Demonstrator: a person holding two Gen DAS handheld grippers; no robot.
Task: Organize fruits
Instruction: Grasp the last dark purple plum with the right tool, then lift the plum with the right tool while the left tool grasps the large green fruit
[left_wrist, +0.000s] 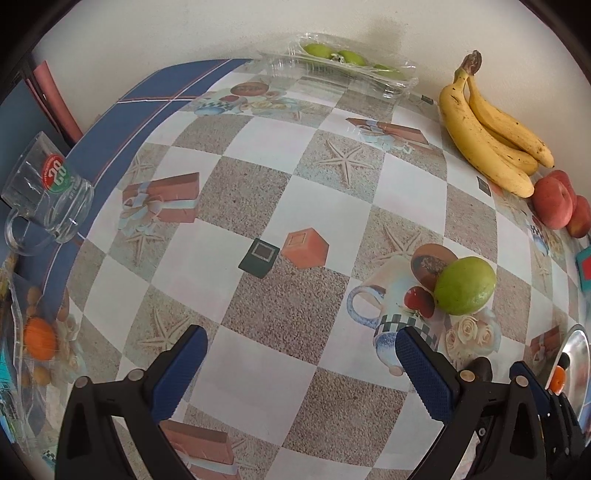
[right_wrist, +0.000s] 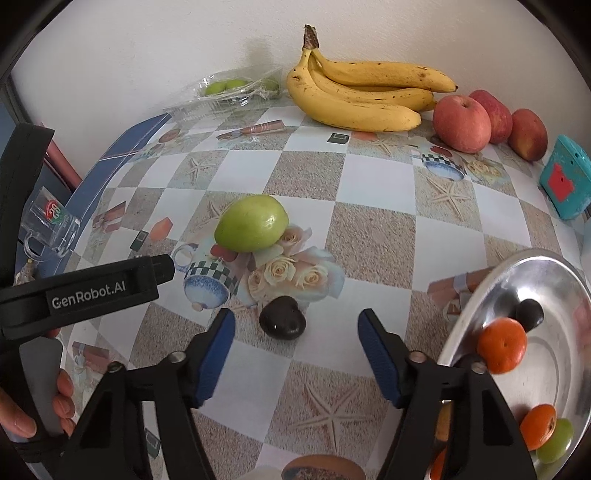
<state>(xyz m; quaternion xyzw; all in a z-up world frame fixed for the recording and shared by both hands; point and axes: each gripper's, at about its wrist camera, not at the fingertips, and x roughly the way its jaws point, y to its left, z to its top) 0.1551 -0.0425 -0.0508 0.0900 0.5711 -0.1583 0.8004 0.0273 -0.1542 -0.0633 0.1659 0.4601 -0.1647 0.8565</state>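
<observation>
A dark heart-shaped fruit (right_wrist: 282, 318) lies on the patterned tablecloth between the tips of my right gripper (right_wrist: 299, 354), nearer its left finger. The jaws stand open and the pads do not touch the fruit. Beyond it rests a green fruit (right_wrist: 251, 223), which the left wrist view has to the right (left_wrist: 464, 286). My left gripper (left_wrist: 303, 369) hangs open over bare cloth with nothing between its fingers. A metal plate (right_wrist: 480, 295) at the right holds mandarins (right_wrist: 502, 345), a dark fruit (right_wrist: 530, 314) and a green one (right_wrist: 556, 439).
Bananas (right_wrist: 362, 96) and red apples (right_wrist: 461, 123) lie along the wall, beside a clear tray of green fruits (right_wrist: 240, 88). A teal box (right_wrist: 565, 181) stands at the right, a glass mug (left_wrist: 48, 192) at the left edge. A hand (right_wrist: 37, 406) grips the left tool's handle.
</observation>
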